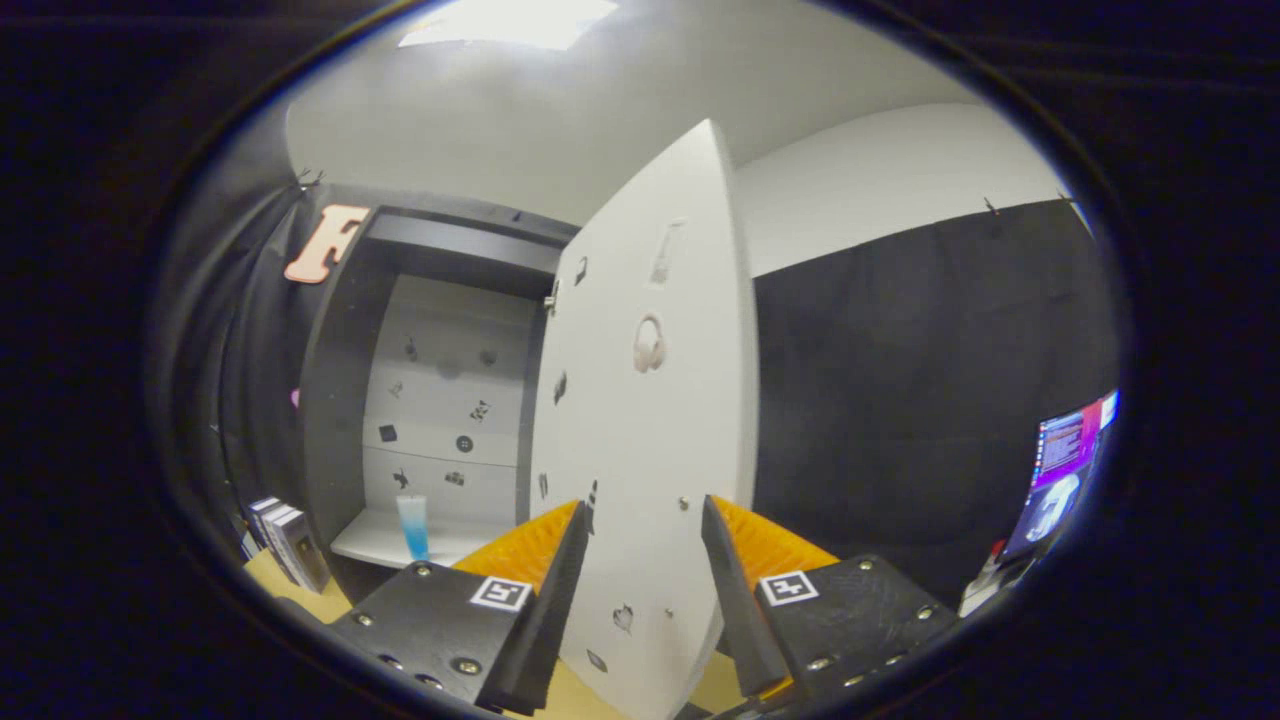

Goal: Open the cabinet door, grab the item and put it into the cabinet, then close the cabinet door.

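Between the spread fingers of the hand-held gripper [645, 560] stands the white cabinet door [645, 420], swung wide and edge-on to them; the fingers are released, gripping nothing, and whether either one touches the door I cannot tell. That straddling pose suits pushing the door shut, which I judge to be the step in hand. Beyond the left finger, the dark cabinet [335, 390] stands open, and on its pale bottom shelf [375, 545] a slim item [412, 525], clear fading to blue, stands upright, so the placing looks done. Beside the cabinet, a few boxes [285, 540] lean on the tan surface [290, 590].
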Demonstrator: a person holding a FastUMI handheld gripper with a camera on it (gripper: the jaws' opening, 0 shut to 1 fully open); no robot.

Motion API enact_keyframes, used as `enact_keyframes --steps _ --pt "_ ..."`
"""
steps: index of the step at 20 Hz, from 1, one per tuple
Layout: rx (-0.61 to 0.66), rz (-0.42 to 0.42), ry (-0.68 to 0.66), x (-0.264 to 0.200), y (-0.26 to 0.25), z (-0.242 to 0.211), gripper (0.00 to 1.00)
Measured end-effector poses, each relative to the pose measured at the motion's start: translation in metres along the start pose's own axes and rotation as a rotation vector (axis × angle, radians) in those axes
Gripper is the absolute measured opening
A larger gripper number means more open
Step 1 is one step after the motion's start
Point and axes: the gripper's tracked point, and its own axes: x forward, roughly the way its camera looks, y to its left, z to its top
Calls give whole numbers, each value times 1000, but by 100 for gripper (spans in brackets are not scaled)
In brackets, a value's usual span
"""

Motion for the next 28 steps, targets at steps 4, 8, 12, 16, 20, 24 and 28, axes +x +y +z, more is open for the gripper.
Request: enact_keyframes --steps 4,8,12,16,20,24,28 --pt "56 -109 -24 -1 -55 12 68" --pt "180 -46 43 7 -64 2 74" --pt "218 30 77 12 -62 -4 73" --pt "289 41 105 10 -69 -2 73" --pt "286 6 103 17 -100 -7 73" --pt "227 0 133 25 -100 -17 73" --pt "221 21 146 36 -90 -23 72"
